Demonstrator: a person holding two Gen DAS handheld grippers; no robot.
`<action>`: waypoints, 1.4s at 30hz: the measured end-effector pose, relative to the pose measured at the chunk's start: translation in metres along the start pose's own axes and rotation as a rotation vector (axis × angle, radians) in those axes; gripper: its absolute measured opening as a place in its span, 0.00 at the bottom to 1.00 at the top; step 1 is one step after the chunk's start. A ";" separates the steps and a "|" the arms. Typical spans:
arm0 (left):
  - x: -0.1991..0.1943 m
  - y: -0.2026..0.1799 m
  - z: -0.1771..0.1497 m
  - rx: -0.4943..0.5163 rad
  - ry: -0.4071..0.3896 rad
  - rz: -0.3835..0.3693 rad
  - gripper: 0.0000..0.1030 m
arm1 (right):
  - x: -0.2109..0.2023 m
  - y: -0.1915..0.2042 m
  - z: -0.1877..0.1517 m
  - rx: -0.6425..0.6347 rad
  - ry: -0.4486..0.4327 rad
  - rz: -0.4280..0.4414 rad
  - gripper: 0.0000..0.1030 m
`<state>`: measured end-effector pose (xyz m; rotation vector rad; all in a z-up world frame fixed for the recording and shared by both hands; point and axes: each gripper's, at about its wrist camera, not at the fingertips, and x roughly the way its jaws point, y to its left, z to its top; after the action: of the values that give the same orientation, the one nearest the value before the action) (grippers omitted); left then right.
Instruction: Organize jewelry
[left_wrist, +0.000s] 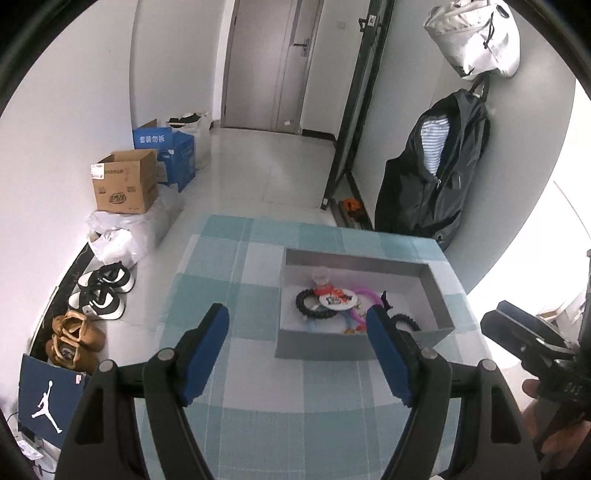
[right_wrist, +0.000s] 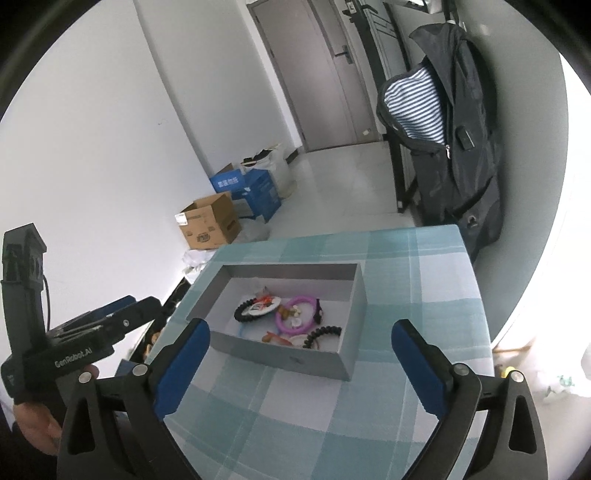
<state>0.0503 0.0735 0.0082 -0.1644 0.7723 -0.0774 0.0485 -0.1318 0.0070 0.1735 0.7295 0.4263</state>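
both tongs, left tongs (left_wrist: 297, 356) and right tongs (right_wrist: 299, 369), are held agape and empty; the tangled bracelets (right_wrist: 284, 317) in the grey box (right_wrist: 280, 356) near the bench's far edge could be snagged together.

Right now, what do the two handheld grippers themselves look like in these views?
Both match: the left gripper and right gripper each have black plastic linkage arms with silver round pivot pins and triangular cut-outs, ending in flat blue pads. From the right wrist view, the left unit's black body reads "GenRobot.AI" in white, with a thin black cable behind it.
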 end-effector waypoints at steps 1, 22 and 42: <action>0.000 -0.001 -0.002 0.002 0.004 -0.001 0.71 | 0.000 0.001 -0.001 -0.002 0.000 0.000 0.97; 0.004 -0.011 -0.009 0.049 0.021 0.012 0.71 | 0.000 0.003 -0.003 -0.019 -0.004 -0.020 1.00; 0.004 -0.019 -0.008 0.063 0.017 -0.018 0.71 | 0.003 0.000 -0.003 -0.004 -0.001 -0.006 1.00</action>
<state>0.0472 0.0532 0.0027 -0.1115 0.7845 -0.1202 0.0485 -0.1303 0.0026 0.1682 0.7280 0.4216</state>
